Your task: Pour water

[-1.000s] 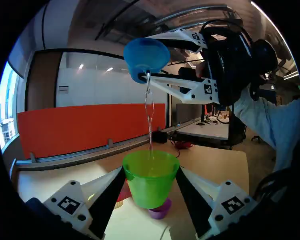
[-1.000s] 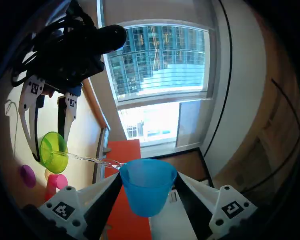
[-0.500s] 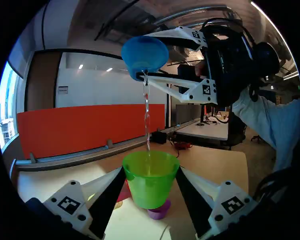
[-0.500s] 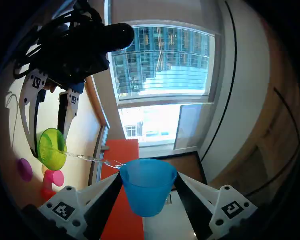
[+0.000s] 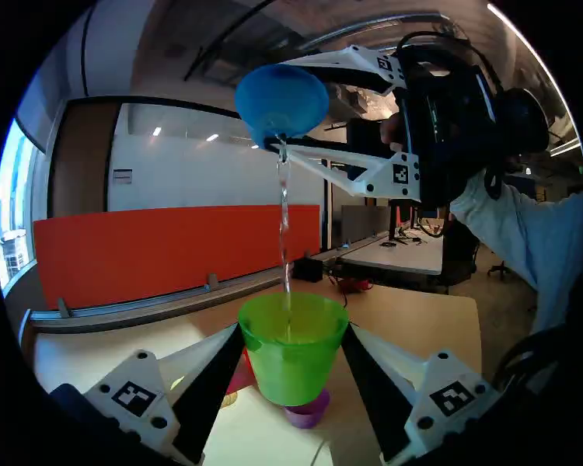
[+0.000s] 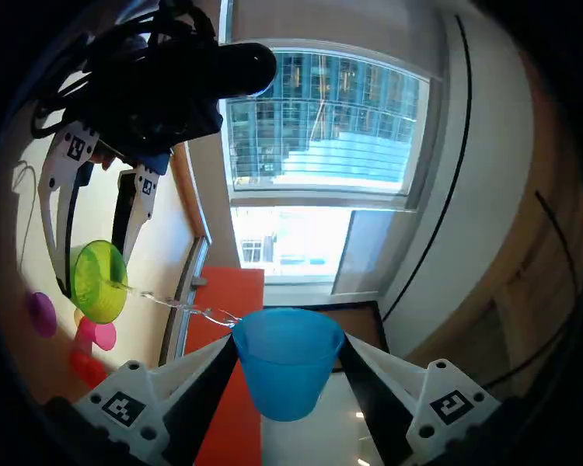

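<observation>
Tipped further, the blue cup (image 5: 281,99) clamped by our right gripper (image 6: 288,346) pours; keep its stream (image 5: 283,225) centred in the green cup (image 5: 293,359) our left gripper (image 5: 291,334) clamps; level unclear.

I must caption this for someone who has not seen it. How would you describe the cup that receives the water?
Find the long orange panel behind the pale table. In front of it, the left gripper holds the green cup upright between its fingers. Unlike the tilted blue cup above and the purple cup below, water streams into it.
</observation>
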Available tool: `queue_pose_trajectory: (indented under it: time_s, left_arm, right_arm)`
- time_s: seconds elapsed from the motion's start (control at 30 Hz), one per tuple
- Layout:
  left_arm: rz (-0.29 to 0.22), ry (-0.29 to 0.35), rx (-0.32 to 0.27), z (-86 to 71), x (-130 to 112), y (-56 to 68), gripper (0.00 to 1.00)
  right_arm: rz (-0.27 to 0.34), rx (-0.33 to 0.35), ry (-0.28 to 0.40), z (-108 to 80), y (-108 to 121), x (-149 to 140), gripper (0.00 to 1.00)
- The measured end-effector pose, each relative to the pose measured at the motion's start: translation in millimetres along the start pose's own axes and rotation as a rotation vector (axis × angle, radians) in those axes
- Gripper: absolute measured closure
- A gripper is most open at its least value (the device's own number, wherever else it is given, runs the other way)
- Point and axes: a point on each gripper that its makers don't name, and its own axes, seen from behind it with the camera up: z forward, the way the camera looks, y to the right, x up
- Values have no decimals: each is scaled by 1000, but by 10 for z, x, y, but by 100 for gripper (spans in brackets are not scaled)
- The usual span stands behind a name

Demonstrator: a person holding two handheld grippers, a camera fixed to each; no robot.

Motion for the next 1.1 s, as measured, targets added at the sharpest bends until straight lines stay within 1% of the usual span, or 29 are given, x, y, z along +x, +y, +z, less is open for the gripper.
queue_pose_trajectory:
  time_s: [0.57, 0.97, 1.1]
  left_arm:
    - [0, 7, 0, -23, 39, 4, 14]
    - [2, 7, 0, -4, 48, 3, 14]
    - [2, 9, 1, 1, 57, 3, 14]
  right_arm:
    - [-75, -6, 10, 0, 13, 144, 8]
    - [-72, -8, 15, -12, 12, 149, 8]
    - [-58, -9, 15, -24, 5, 138, 8]
